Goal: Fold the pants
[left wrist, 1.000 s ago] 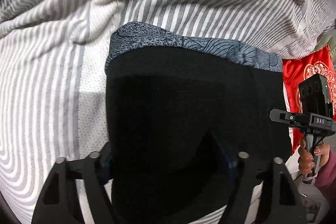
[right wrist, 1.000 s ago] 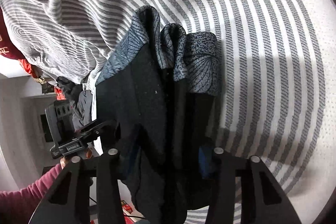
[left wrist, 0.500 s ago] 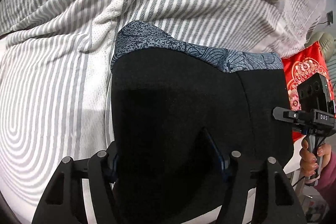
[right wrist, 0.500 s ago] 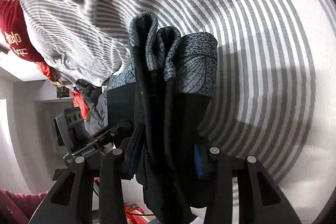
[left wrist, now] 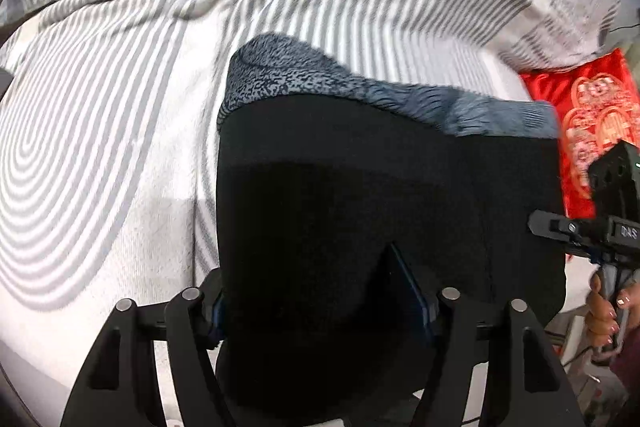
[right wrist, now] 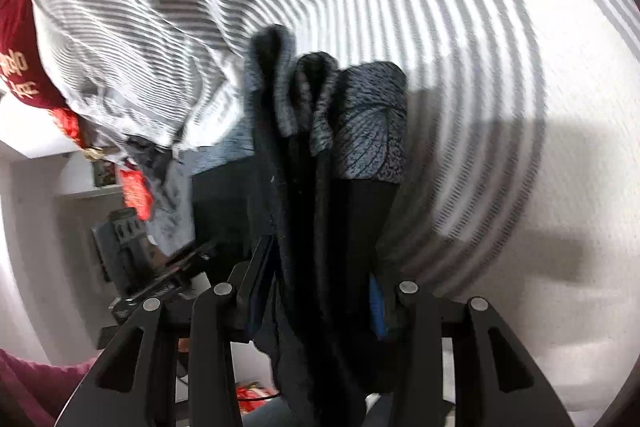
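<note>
Above the striped bedspread point(left wrist: 120, 147), the black pants point(left wrist: 360, 207) are gripped by the left gripper point(left wrist: 320, 303) and right gripper point(right wrist: 316, 291), whose jaws are opening slightly, the pads largely hidden by cloth.

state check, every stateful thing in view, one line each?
pants: folded, hanging from both grippers above the bed, patterned band at far edge.
left gripper: jaws opening, fabric between them.
right gripper: jaws opening, bunched fabric between them.
striped bedsheet: spread, wrinkled.
</note>
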A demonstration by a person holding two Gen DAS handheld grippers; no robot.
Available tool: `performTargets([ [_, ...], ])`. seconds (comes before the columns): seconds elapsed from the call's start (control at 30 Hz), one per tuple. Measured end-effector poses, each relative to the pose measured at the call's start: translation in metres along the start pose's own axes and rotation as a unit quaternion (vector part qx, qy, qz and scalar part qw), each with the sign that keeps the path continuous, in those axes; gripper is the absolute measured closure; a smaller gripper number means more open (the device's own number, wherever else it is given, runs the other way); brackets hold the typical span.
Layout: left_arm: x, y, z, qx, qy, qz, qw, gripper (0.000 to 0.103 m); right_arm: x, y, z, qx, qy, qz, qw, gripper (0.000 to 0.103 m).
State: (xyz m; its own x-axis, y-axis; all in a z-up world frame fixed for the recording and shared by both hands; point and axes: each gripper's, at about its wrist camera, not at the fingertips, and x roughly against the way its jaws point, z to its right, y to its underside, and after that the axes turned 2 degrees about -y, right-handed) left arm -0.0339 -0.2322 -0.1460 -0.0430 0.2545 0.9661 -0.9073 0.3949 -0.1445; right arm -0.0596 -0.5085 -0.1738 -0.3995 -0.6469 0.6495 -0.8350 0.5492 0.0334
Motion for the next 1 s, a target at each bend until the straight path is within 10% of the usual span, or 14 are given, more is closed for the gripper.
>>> performTargets([
  [0.1,0.002,0.002,0.0,-0.006,-0.032,0.022,0.9992,0.021,-0.002,0.004,-0.002,0.005,0.069,0.012,0.998,0.032],
  [0.4,0.05,-0.009,0.011,-0.042,-0.103,0.083,0.9903,0.021,0.042,0.018,-0.019,-0.005,0.164,0.079,0.983,0.026],
  [0.47,0.061,-0.012,0.019,-0.059,-0.112,0.099,0.9871,0.021,0.052,0.019,-0.026,-0.009,0.165,0.1,0.981,0.032],
  [0.53,0.061,-0.018,0.029,-0.075,-0.119,0.107,0.9843,0.021,0.058,0.02,-0.034,-0.004,0.163,0.111,0.98,0.071],
  [0.6,0.056,-0.025,0.038,-0.088,-0.118,0.104,0.9837,0.021,0.055,0.018,-0.044,0.01,0.169,0.115,0.979,0.089],
  [1.0,-0.016,-0.033,0.042,-0.076,-0.14,0.066,0.985,0.012,-0.002,0.012,-0.04,0.018,0.205,0.095,0.974,0.093],
])
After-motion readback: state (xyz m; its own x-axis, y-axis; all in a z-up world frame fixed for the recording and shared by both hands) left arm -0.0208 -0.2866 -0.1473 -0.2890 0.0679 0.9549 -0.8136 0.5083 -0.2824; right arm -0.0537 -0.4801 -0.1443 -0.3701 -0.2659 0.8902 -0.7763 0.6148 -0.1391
